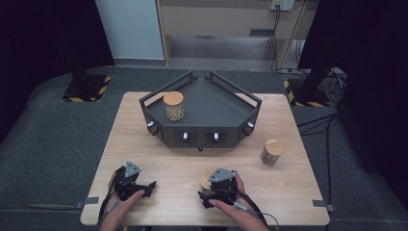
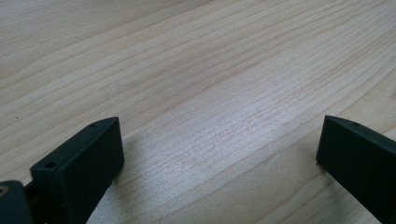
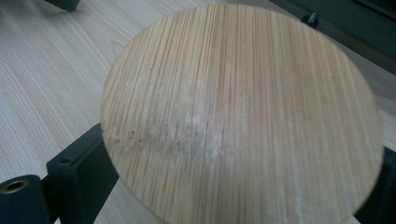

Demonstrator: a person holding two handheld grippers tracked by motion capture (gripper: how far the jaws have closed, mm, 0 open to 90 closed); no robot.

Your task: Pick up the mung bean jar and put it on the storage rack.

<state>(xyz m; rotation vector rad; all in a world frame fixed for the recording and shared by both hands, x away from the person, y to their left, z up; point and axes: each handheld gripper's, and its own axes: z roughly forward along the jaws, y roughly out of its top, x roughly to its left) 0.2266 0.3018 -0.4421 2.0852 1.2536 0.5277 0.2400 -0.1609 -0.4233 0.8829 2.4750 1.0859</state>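
My right gripper [image 1: 208, 196] straddles the jar [image 3: 240, 112] at the table's [image 1: 288, 192] near edge, jaws wide, contact unclear; left gripper [image 1: 144, 188] rests open, empty; grasp under way—next, I reckon, squeeze firm, lift toward the tray [image 1: 211, 108].

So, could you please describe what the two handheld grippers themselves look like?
Both the left gripper and the right gripper are black, each topped with a grey three-cornered plate and trailing a cable. Their jaws are flat black blocks with small screw holes.
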